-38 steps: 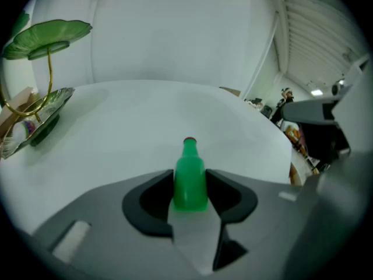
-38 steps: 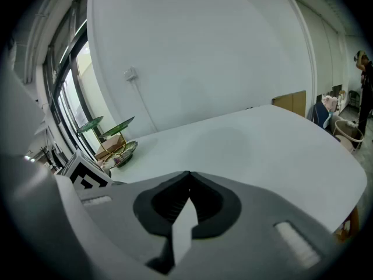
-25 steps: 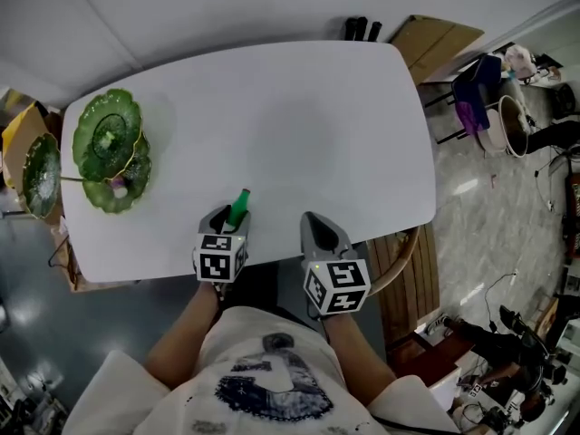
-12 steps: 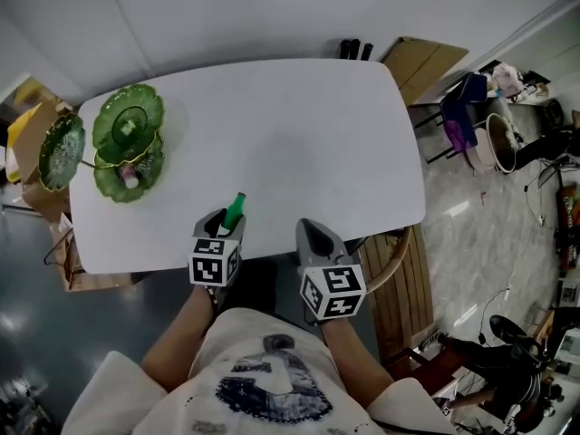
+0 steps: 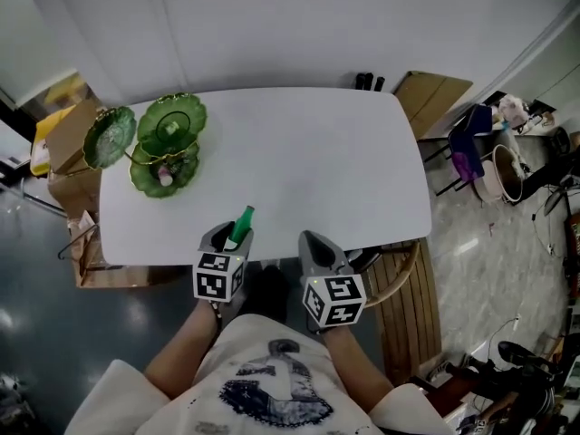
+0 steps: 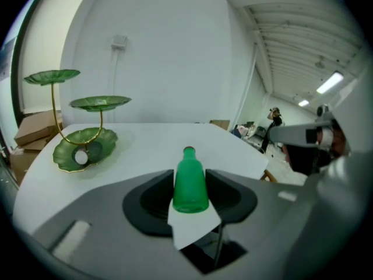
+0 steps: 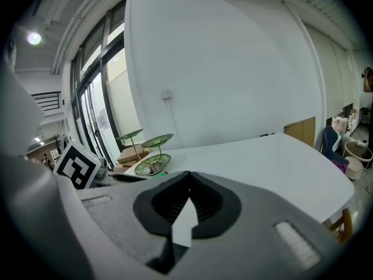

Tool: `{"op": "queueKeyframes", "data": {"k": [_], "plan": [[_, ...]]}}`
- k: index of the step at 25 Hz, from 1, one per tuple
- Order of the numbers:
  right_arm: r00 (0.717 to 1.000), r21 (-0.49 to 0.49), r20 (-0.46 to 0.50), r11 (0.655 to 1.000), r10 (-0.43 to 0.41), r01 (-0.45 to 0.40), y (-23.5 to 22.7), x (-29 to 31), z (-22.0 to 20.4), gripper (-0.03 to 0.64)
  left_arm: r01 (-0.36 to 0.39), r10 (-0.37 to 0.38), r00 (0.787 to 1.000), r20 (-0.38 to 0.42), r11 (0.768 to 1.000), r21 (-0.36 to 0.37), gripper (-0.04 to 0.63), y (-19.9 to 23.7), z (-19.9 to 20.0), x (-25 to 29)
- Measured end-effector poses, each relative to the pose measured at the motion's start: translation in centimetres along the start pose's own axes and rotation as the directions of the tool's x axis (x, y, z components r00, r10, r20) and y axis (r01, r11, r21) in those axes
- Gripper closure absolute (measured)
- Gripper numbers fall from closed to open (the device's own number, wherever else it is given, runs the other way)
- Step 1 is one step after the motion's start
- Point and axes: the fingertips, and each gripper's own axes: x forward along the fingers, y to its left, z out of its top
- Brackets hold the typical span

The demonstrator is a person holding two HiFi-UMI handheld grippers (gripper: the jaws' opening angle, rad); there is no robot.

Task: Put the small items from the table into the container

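Two grippers at near edge of table [image 5: 308,152]: left gripper [image 5: 231,234] jaws clamped on green bottle [image 6: 190,182]; right gripper [image 5: 313,241] jaws together, nothing between. At far-left corner, green tiered stand [image 5: 168,143].

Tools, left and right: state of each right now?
Left tool: closed on a green bottle.
Right tool: closed, empty.

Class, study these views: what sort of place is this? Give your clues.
Probably a workshop or lab room rather than a home: a bare white table, cardboard boxes by the wall, cables and gear strewn on the floor, strip lights overhead.
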Motion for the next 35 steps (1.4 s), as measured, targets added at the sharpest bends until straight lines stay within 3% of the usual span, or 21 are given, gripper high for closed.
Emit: {"op": "queueKeyframes", "data": {"k": [10, 35], "plan": [[0.992, -0.025, 0.058, 0.994, 0.11, -0.109, 6.2, 0.4, 1.8, 0.617, -0.078, 0.074, 0.993, 0.097, 0.996, 0.036, 0.43, 1.9, 2.3, -7.3], [0.941, -0.065, 0.041, 0.941, 0.336, -0.333, 16.8, 5.0, 3.3, 0.617, -0.292, 0.292, 0.942, 0.168, 0.956, -0.024, 0.43, 9.8, 2.9, -16.7]]}}
